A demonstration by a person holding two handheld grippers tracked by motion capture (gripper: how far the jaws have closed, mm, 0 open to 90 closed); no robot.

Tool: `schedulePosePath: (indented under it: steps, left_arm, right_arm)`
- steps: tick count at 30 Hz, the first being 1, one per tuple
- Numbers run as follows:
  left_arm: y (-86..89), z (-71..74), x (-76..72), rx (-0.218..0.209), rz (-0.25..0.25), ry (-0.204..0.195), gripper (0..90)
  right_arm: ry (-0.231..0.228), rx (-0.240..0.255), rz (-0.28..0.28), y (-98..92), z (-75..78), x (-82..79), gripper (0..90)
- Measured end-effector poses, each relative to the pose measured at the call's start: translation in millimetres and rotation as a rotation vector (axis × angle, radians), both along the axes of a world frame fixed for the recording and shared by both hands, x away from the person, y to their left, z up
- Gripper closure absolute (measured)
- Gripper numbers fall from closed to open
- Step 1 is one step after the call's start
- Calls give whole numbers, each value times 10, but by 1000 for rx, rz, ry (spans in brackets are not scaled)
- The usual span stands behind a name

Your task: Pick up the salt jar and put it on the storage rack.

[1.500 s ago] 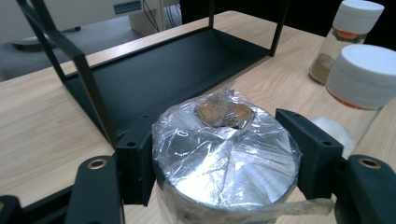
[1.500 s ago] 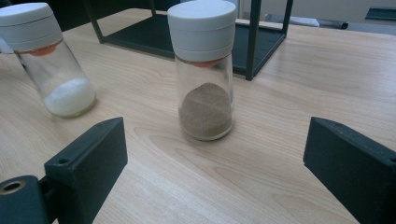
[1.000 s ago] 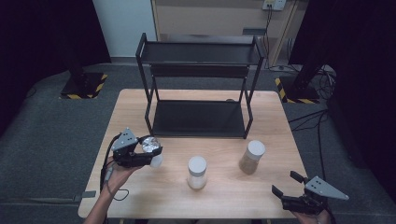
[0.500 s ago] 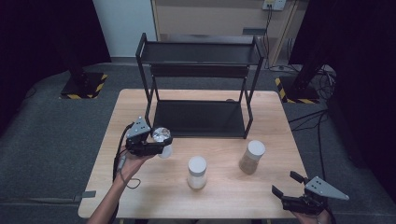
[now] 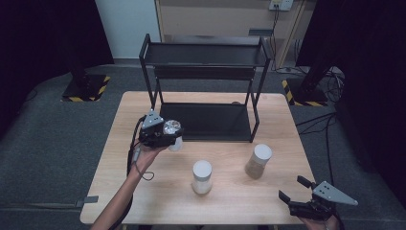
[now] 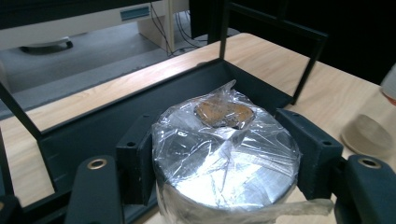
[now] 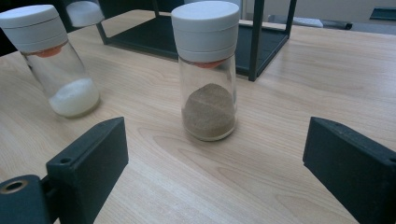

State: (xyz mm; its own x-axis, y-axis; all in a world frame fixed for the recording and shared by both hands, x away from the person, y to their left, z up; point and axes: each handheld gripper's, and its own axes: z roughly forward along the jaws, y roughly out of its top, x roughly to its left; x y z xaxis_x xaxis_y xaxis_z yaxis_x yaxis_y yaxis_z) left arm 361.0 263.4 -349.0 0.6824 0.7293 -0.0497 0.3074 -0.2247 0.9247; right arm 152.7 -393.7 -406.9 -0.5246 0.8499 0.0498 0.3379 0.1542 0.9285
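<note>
- A wooden table [image 5: 119, 158] carries a black two-tier rack [image 5: 206, 86] at its far side.
- Two white-capped jars stand in front of the rack: one of brown powder [image 7: 208, 70], one of white powder [image 7: 49, 60].
- The left gripper [image 5: 165, 136], jaws closed on a film-wrapped jar [image 6: 226, 154], holds it at the rack's lower shelf edge.
- The right gripper [image 5: 293, 189] rests wide open and empty at the table's near right corner.

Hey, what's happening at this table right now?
A person is working with a gripper in each hand. The left gripper has its jaws shut on a jar with a plastic-wrapped top, held at the front edge of the black rack. The right gripper waits open near the table's front right corner. Two white-capped shakers stand on the table: one with white grains, one with brown powder.
</note>
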Motion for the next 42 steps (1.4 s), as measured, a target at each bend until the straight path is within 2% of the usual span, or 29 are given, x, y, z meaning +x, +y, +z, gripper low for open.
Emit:
schedulePosePath:
  steps: [12, 22, 26, 42]
  left_arm:
    - [-183, -60, 226, 13, 74, -2, 339]
    - [-253, -201, 395, -15, 167, 0, 339]
    - [-307, -239, 460, 0, 190, -10, 340]
    - [-495, -344, 691, 27, 237, -6, 340]
  right_arm:
    - [3, 5, 0, -7, -1, 2, 68]
    - [5, 8, 0, -12, -2, 2, 68]
    - [5, 9, 1, -15, -4, 6, 68]
    - [8, 13, 1, -24, -7, 9, 68]
